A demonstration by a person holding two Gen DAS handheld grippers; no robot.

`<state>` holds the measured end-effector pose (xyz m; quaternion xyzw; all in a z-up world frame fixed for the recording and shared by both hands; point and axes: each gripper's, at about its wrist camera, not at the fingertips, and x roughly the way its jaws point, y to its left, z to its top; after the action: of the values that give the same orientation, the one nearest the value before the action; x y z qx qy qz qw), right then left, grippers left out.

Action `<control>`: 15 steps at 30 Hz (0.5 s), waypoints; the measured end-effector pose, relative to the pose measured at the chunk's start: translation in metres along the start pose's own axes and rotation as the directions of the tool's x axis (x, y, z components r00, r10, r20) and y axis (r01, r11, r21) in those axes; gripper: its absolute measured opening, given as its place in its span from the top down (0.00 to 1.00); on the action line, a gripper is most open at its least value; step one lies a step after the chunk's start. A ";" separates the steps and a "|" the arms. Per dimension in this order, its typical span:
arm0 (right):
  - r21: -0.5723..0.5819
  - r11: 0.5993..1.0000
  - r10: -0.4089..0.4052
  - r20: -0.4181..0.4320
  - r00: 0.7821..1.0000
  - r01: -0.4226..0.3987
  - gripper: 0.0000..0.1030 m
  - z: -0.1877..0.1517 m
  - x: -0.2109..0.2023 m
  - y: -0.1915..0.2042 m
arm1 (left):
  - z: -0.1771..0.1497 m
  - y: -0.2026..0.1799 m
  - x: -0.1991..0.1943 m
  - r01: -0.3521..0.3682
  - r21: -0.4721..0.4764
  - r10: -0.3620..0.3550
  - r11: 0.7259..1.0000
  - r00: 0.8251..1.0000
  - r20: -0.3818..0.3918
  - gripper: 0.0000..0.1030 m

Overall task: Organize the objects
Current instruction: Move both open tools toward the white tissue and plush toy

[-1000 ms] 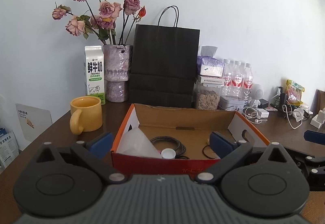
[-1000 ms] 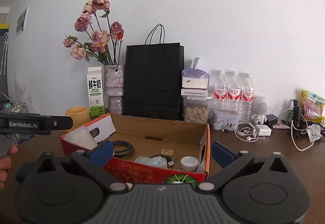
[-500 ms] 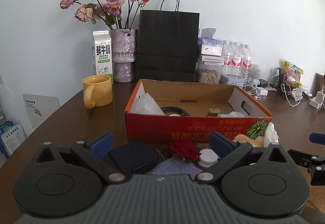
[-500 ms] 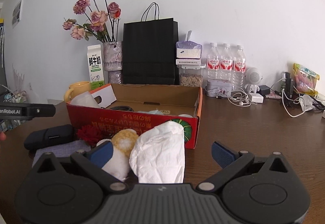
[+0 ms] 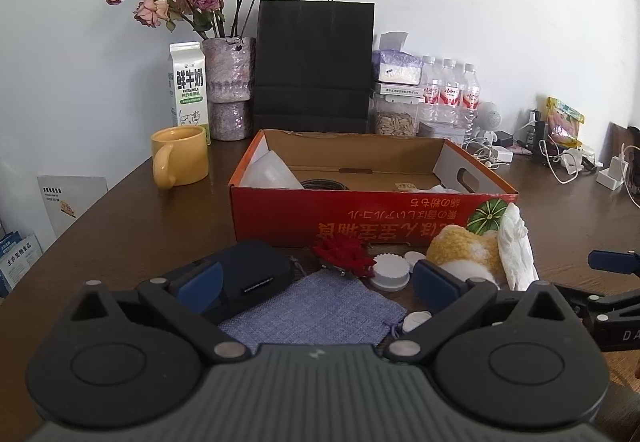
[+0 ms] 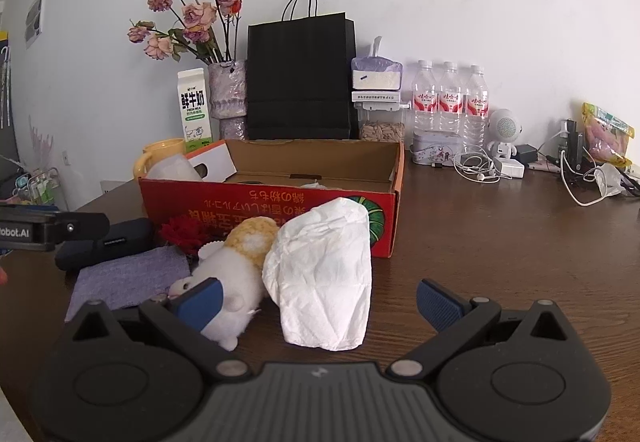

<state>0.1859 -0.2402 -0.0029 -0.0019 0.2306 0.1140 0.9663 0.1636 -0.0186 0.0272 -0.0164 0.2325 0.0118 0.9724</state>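
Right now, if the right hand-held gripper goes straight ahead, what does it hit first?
Probably the crumpled white tissue, lying between the open fingers of the right hand-held gripper; the red cardboard box is behind it. Depth is uncertain.

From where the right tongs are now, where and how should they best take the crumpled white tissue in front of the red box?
Grip the white tissue across its wider lower body, coming straight forward from the near side. It stands upright, soft and crumpled, right between the open right tongs, with the plush toy close at its left.
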 end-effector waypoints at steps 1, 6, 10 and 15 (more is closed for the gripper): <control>0.000 1.000 0.000 -0.006 1.000 0.000 0.00 0.000 0.003 -0.001 | 0.000 0.000 0.001 -0.002 -0.001 0.002 1.000 1.000 -0.003 0.00; 0.012 1.000 0.014 -0.046 0.999 -0.013 0.00 0.004 0.022 -0.010 | -0.002 0.004 0.004 -0.019 -0.011 0.018 1.000 1.000 -0.018 0.00; 0.023 0.998 0.056 -0.078 0.995 -0.054 0.00 0.009 0.042 -0.015 | -0.002 0.008 0.007 -0.032 -0.021 0.032 0.999 0.999 -0.027 0.00; 0.071 0.992 0.109 -0.087 0.990 -0.103 0.10 0.011 0.062 -0.022 | -0.001 0.008 0.011 -0.032 -0.019 0.032 0.999 0.999 -0.030 0.00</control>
<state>0.2491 -0.2472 -0.0214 0.0372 0.2776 0.1574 0.9470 0.1727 -0.0108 0.0212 -0.0222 0.2469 0.0294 0.9683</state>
